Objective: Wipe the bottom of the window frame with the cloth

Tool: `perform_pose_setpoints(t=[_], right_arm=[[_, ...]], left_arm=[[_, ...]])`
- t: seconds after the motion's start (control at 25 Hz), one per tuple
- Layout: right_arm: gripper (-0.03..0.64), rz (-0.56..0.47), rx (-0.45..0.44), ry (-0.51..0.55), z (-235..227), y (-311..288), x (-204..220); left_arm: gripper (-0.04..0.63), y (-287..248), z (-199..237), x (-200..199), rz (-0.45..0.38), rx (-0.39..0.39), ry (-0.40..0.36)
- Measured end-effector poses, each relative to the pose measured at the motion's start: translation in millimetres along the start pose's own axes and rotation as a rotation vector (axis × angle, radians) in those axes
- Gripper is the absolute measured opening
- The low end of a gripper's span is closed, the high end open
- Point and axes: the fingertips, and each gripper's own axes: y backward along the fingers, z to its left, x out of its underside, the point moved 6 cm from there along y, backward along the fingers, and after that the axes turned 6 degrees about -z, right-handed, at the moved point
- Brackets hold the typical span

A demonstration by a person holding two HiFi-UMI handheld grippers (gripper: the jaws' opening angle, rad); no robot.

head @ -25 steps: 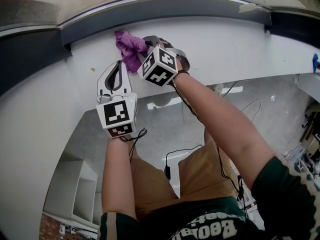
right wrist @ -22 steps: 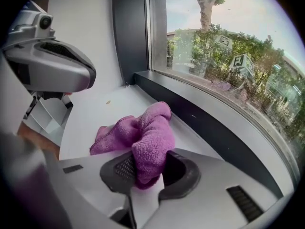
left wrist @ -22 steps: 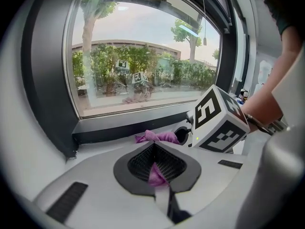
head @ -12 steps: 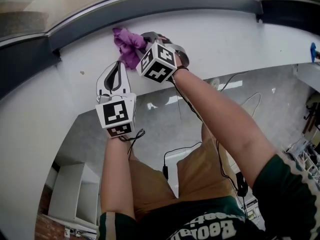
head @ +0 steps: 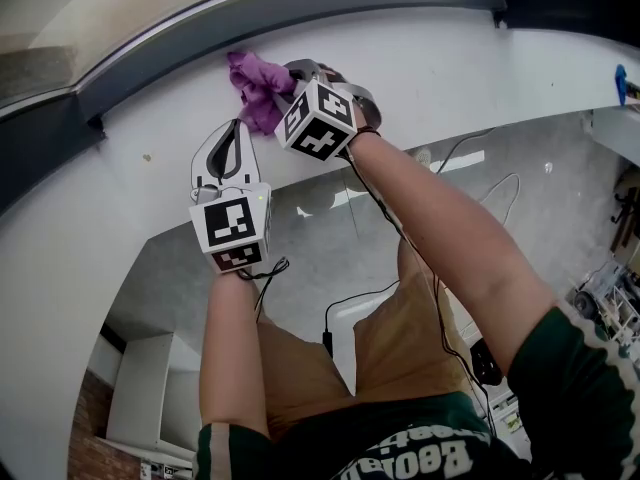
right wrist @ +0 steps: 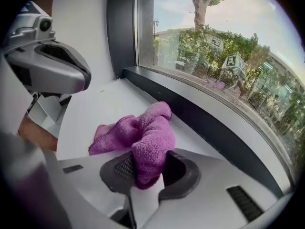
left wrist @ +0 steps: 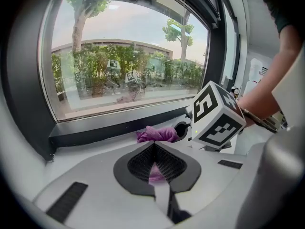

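The purple cloth [head: 256,86] lies bunched on the white sill [head: 440,63], just below the dark bottom strip of the window frame [head: 300,8]. My right gripper [head: 284,80] is shut on the cloth [right wrist: 143,132], a fold of which is pinched between its jaws [right wrist: 143,173]. The frame strip [right wrist: 200,113] runs beside the cloth, close to it. My left gripper [head: 236,128] hovers over the sill to the left and nearer me, shut with nothing in it. Past its closed tips [left wrist: 153,149] lie the cloth [left wrist: 157,133] and the right gripper's marker cube [left wrist: 217,120].
The glass pane [left wrist: 128,56] above the frame looks out on trees and a building. A dark frame corner [head: 95,123] sits at the sill's left. Below the sill are the floor with cables [head: 345,303] and a white shelf unit [head: 140,398]. A blue object [head: 622,83] is at the right edge.
Both grippers and the cloth have slid a little to the right along the sill, away from the frame's left corner. The head view has shifted too.
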Motion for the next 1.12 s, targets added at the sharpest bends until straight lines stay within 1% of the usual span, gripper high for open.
perform_pose_setpoints(t=[0.16, 0.4, 1.12], right_arm=[[0.098, 0.002, 0.011, -0.003, -7, 7, 9], [0.098, 0.003, 0.029, -0.009, -19, 18, 24], [0.098, 0.005, 0.071, -0.042, -50, 50, 63]], left_arm=[[0.008, -5, -10, -3, 0.002, 0.014, -0.008], [0.008, -14, -24, -10, -0.016, 0.041, -0.03], [0.008, -42, -69, -19, -0.009, 0.099, -0.06]])
